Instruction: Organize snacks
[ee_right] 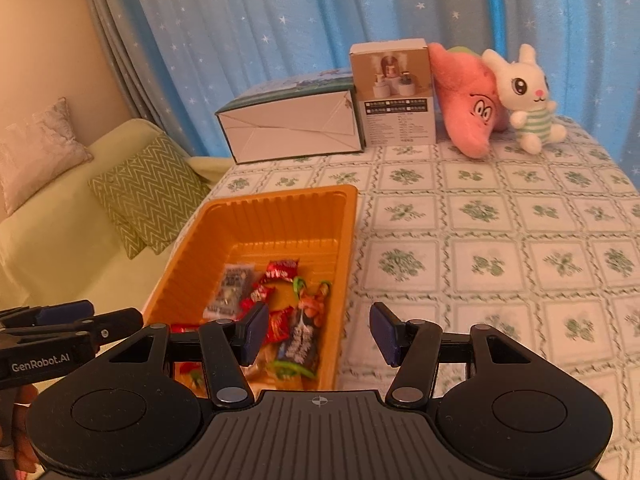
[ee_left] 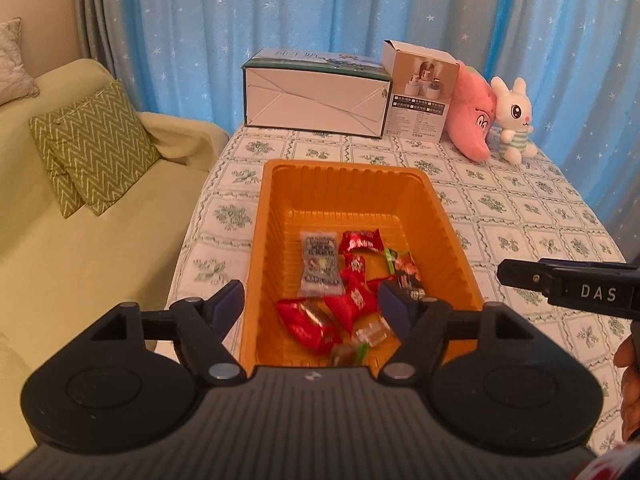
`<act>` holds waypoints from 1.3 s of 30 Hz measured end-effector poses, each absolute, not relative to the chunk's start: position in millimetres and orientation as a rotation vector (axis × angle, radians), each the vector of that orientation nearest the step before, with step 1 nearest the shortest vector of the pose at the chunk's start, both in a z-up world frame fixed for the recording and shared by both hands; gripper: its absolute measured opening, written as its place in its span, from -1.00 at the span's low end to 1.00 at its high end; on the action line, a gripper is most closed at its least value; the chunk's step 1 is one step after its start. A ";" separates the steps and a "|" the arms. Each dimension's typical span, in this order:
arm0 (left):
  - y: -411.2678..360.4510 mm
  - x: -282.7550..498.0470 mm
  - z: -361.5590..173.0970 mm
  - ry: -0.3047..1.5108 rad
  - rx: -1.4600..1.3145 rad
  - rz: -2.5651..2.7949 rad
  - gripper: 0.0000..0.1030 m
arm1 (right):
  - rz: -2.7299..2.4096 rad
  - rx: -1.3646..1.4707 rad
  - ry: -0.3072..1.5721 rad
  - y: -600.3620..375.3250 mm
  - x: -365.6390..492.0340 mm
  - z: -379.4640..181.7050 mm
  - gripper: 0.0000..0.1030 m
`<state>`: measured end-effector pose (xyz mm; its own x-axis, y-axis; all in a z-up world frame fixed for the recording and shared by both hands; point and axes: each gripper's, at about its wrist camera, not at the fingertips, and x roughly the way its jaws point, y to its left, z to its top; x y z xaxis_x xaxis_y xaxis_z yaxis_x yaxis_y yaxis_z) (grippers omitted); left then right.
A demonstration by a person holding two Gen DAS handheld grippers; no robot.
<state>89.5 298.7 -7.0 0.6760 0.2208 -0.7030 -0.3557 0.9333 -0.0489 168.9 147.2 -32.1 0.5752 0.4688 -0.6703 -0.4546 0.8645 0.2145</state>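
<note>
Blue starred curtains (ee_left: 320, 8) back the desk (ee_left: 520, 208), where the orange tray (ee_left: 344, 184) holds blurred snacks (ee_left: 348, 300), partly hidden. Left tool (ee_left: 312, 304) and right tool (ee_right: 318, 334) both gape, empty.

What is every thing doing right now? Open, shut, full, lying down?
Left gripper: open, holding nothing.
Right gripper: open, holding nothing.
Orange tray: partly filled, snacks at its near end.
Snacks: wrapped, lying loose in the tray.
Small box: upright, top flap lifted.
Large box: shut.
White bunny: sitting upright.
Pink plush: leaning on the small box.
</note>
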 end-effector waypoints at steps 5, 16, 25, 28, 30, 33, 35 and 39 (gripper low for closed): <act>277.0 59.7 3.2 0.740 -0.207 0.335 0.38 | 0.529 -0.020 0.783 135.8 138.5 -26.4 0.09; 233.3 8.4 20.3 0.750 -0.206 0.343 0.38 | 0.516 -0.053 0.726 104.9 79.3 -6.8 0.09; 200.2 -23.3 26.9 0.752 -0.169 0.325 0.38 | 0.519 -0.080 0.714 83.5 39.5 2.7 0.09; 192.7 -30.7 28.7 0.749 -0.160 0.335 0.38 | 0.526 -0.079 0.708 76.8 26.5 4.3 0.09; 188.5 -35.2 29.9 0.749 -0.157 0.335 0.38 | 0.524 -0.087 0.698 74.3 18.5 5.5 0.09; 181.7 -41.9 32.4 0.746 -0.146 0.338 0.38 | 0.525 -0.090 0.697 70.8 8.1 6.4 0.09; 176.9 -46.9 33.7 0.743 -0.146 0.339 0.39 | 0.531 -0.082 0.705 68.4 3.0 6.7 0.09; 169.0 -55.5 36.3 0.739 -0.142 0.337 0.39 | 0.528 -0.080 0.710 63.4 -8.7 8.8 0.09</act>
<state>-55.5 169.0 36.3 0.6882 0.2509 -0.6808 -0.3501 0.9367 -0.0087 -8.7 63.4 8.8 0.6333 0.4350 -0.6401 -0.4880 0.8664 0.1059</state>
